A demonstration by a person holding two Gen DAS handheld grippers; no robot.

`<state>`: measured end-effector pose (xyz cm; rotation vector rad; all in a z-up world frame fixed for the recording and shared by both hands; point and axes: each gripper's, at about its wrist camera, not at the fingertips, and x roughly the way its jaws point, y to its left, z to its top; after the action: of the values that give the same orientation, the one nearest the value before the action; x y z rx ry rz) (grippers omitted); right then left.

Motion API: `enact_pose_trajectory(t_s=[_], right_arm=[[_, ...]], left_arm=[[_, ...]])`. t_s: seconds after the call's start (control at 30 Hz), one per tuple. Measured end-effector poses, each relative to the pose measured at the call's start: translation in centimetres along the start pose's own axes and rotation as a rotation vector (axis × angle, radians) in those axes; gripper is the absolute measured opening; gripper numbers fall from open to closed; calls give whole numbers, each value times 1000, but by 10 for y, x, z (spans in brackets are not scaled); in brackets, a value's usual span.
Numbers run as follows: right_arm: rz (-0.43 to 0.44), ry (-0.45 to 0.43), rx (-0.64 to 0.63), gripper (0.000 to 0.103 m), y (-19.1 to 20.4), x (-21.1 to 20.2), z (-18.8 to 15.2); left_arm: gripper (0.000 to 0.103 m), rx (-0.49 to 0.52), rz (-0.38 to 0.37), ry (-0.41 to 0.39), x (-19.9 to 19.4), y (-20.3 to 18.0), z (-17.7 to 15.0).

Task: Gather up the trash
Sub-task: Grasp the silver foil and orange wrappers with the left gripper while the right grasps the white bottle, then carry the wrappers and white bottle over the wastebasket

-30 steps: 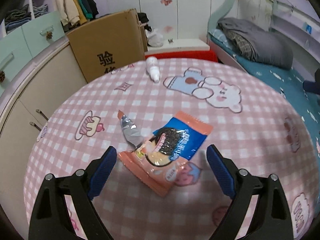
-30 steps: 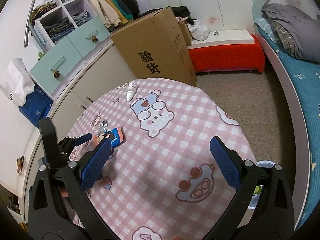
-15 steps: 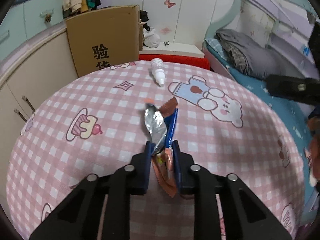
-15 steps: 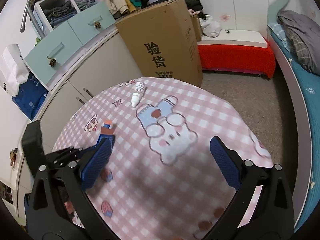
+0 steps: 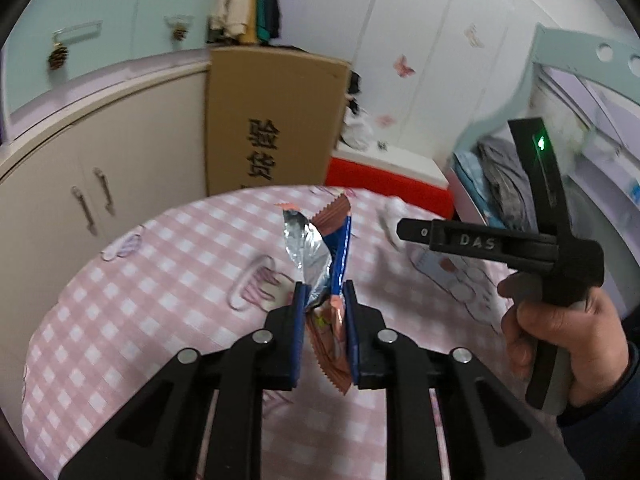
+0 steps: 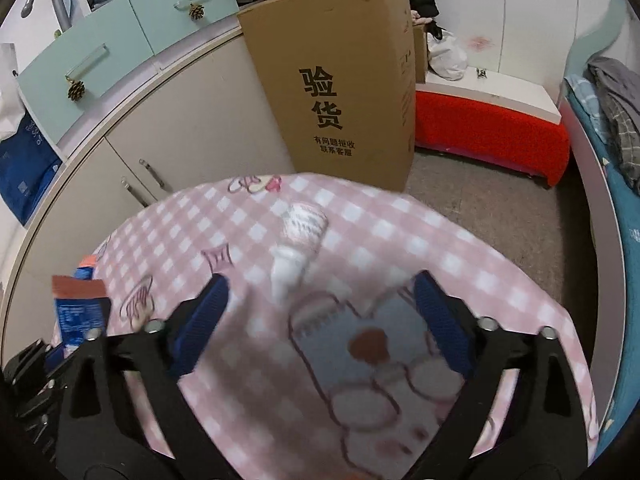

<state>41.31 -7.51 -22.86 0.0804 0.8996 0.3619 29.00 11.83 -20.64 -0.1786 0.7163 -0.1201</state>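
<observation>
An orange and blue snack wrapper (image 5: 338, 236) with a crumpled silver foil piece (image 5: 306, 246) stands upright between the pads of my left gripper (image 5: 324, 304), which is shut on both, clear of the pink checked tablecloth (image 5: 160, 280). The same wrapper (image 6: 78, 308) shows at the lower left of the right wrist view. A small white bottle (image 6: 298, 240) lies blurred on the cloth, its tip reaching just between the fingertips of my right gripper (image 6: 320, 284). The right jaws are closing and the pads do not touch the bottle. A hand (image 5: 560, 332) holds the right gripper.
A tall cardboard box (image 6: 340, 80) stands on the floor just beyond the table's far edge, against beige cupboards (image 6: 188, 128). A red bench (image 6: 488, 128) and a bed (image 6: 612, 120) are to the right. Bare floor (image 6: 500, 208) lies past the table's right rim.
My left gripper shut on the wrapper and foil and lifted them off the cloth. My right gripper moved across the table to the white bottle and its jaws narrowed a little.
</observation>
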Motion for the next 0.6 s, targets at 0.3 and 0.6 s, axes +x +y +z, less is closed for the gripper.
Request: enact_pose_trajectory(t_s=[0.3,0.6], right_arm=[[-75,25,-86,28,25,30,18],[5,7,-88,26,36,-4,-9]], left_arm=[[17,-42,83,-44,1,19,4],[17,-85,56,-39,4,28,4]])
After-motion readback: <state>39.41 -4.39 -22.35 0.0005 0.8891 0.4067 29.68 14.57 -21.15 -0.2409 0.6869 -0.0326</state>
